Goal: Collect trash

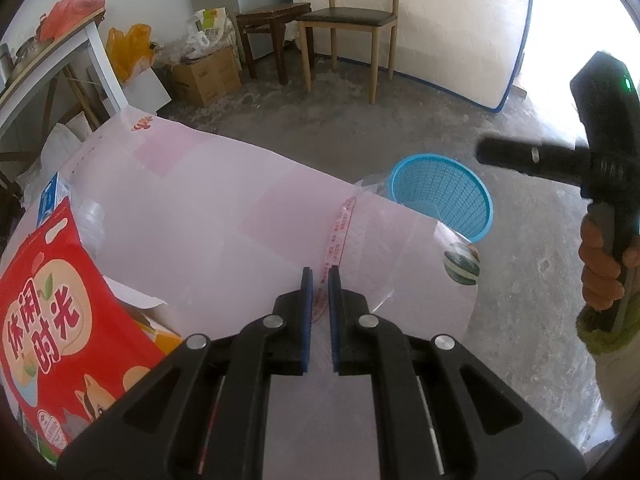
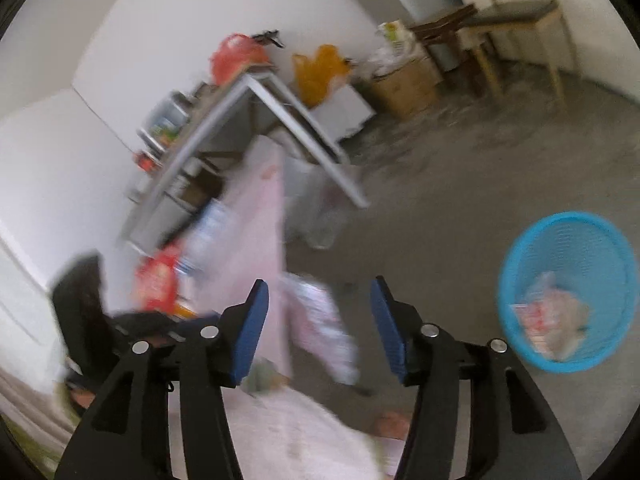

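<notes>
On the pink table (image 1: 200,200) lies a clear plastic wrapper (image 1: 384,248) with a red-printed strip. My left gripper (image 1: 320,276) points down at it, and its blue pads are shut on that strip. A blue mesh basket (image 1: 440,196) stands on the floor just past the table's far edge. The right wrist view is blurred. There my right gripper (image 2: 320,284) stands open and holds nothing, with the wrapper (image 2: 324,328) hanging beyond its fingers. The basket (image 2: 568,292) is at its right and has crumpled wrappers in it.
A big red snack bag (image 1: 48,320), a torn carton and a plastic bottle crowd the table's left side. A green striped ball (image 1: 462,266) sits by the table's right edge. A hand (image 1: 600,276) holds the other tool at far right. Chair, stool, boxes and bags line the back wall.
</notes>
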A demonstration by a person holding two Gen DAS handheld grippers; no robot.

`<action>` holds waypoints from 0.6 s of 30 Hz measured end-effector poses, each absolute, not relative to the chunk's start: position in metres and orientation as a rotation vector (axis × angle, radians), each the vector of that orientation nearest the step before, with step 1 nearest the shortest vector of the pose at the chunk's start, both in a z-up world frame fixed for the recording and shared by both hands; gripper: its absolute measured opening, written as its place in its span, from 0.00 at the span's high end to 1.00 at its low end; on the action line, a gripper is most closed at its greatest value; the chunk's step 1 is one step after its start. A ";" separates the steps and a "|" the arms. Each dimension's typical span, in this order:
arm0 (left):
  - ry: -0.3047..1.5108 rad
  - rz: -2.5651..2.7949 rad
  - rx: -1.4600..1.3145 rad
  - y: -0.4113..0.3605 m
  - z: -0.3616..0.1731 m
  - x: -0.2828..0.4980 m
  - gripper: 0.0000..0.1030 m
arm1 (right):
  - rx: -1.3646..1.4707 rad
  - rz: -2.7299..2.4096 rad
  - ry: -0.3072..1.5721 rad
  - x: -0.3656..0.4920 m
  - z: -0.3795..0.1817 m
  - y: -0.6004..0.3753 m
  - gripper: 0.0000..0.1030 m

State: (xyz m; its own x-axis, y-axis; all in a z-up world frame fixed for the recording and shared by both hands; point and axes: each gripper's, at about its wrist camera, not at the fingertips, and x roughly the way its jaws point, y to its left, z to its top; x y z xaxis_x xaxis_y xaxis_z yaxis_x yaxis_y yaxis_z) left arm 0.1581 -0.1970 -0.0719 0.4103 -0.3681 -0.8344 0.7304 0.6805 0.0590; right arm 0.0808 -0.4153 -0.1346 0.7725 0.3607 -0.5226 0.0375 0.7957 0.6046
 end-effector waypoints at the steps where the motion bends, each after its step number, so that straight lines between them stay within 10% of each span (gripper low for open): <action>1: 0.910 -0.722 0.454 -0.197 -0.072 0.160 0.94 | 0.611 0.165 0.697 0.077 -0.140 -0.415 0.47; 18: 0.929 -0.712 0.444 -0.207 -0.074 0.170 0.94 | 0.623 0.234 0.744 0.094 -0.251 -0.366 0.33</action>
State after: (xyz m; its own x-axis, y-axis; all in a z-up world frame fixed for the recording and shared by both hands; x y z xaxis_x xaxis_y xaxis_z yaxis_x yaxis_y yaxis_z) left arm 0.1703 -0.2068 -0.0735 0.3997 -0.3594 -0.8433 0.7207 0.6917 0.0468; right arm 0.0940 -0.3657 -0.2506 0.7202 0.4100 -0.5597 0.0161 0.7966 0.6043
